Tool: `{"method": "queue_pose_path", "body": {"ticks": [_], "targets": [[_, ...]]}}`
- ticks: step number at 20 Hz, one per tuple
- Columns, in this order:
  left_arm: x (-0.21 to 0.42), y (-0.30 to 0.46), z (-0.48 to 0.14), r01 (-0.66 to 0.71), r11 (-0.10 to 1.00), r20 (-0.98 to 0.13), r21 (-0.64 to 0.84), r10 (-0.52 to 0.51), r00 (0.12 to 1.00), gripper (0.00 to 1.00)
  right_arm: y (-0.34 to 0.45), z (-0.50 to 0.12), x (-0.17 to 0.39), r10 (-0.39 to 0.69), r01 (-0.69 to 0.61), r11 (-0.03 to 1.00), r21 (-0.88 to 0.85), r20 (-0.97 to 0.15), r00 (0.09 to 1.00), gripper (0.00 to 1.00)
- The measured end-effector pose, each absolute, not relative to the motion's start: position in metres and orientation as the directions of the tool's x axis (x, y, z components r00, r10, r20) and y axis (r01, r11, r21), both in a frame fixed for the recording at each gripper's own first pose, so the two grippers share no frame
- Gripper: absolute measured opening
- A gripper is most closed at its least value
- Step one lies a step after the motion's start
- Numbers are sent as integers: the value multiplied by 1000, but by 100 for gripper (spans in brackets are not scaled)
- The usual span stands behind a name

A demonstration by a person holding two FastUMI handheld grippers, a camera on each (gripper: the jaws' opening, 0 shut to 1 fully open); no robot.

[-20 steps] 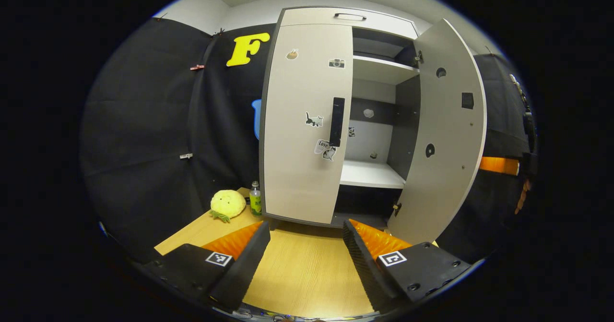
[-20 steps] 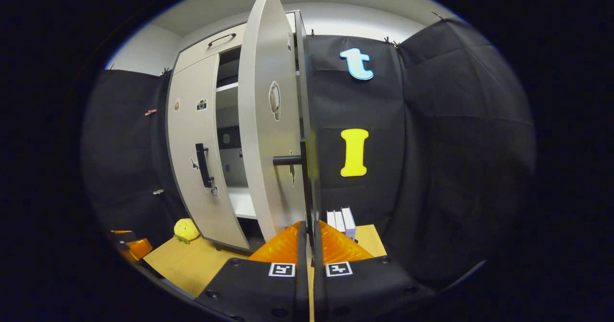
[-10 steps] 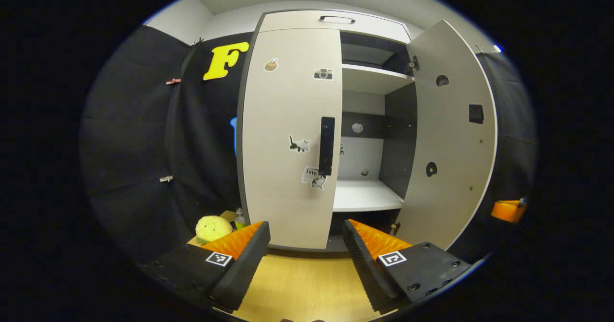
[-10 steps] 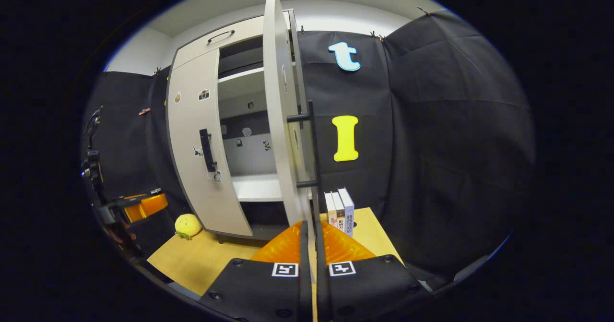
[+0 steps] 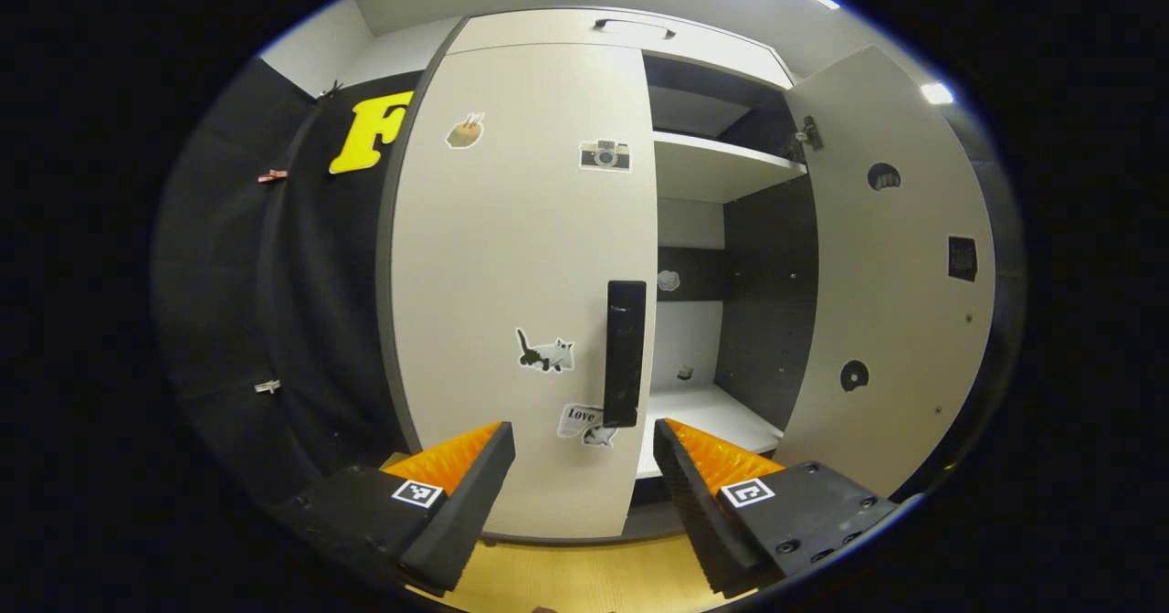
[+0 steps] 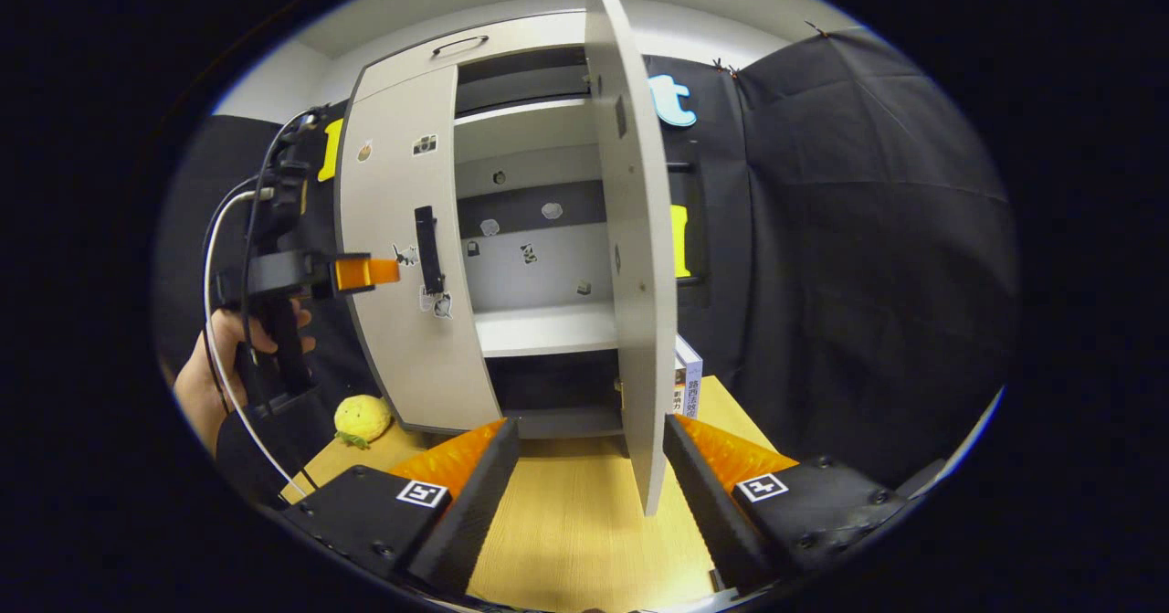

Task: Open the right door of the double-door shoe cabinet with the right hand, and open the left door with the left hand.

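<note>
My left gripper [image 5: 584, 444] hangs with its jaws spread wide, just below and in front of the left door's handle [image 5: 625, 353], a bar standing upright at that door's inner edge (so I must straddle it sideways). The left door [image 5: 525, 257] is shut. My right gripper [image 6: 592, 449] gapes too, holding nothing; the right door [image 6: 639, 257] stands open, edge-on to it.

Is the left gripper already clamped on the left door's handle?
No, the left gripper is open just short of the handle on the closed left door.
</note>
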State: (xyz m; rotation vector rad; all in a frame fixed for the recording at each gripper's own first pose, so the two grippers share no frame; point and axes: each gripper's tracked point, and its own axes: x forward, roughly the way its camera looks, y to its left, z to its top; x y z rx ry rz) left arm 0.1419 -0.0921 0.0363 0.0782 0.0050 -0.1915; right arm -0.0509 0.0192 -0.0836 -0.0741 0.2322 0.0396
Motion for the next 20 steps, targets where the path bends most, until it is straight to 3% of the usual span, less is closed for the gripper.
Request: {"method": "queue_pose_path", "body": {"ticks": [6, 7, 11, 13, 15, 20], "targets": [[185, -115, 36, 261, 959, -21, 113, -261, 965, 92, 51, -85, -49, -17, -4, 994, -109, -194, 981, 98], [190, -120, 36, 263, 959, -19, 105, -263, 965, 95, 54, -87, -49, -17, -5, 993, -114, -197, 980, 98], [215, -128, 44, 230, 966, -4, 116, -231, 973, 89, 50, -92, -38, -11, -15, 991, -135, -196, 981, 98], [228, -127, 43, 198, 974, -16, 112, -197, 980, 86, 50, -93, -28, 18, -43, 992, -116, -207, 978, 94], [238, -126, 43, 166, 981, -15, 102, -165, 986, 80, 46, -91, -18, 45, -69, 991, -112, -202, 978, 98], [241, -131, 42, 141, 985, -13, 100, -141, 990, 58, 52, -93, 2, 145, -170, 980, -107, -206, 968, 98]]}}
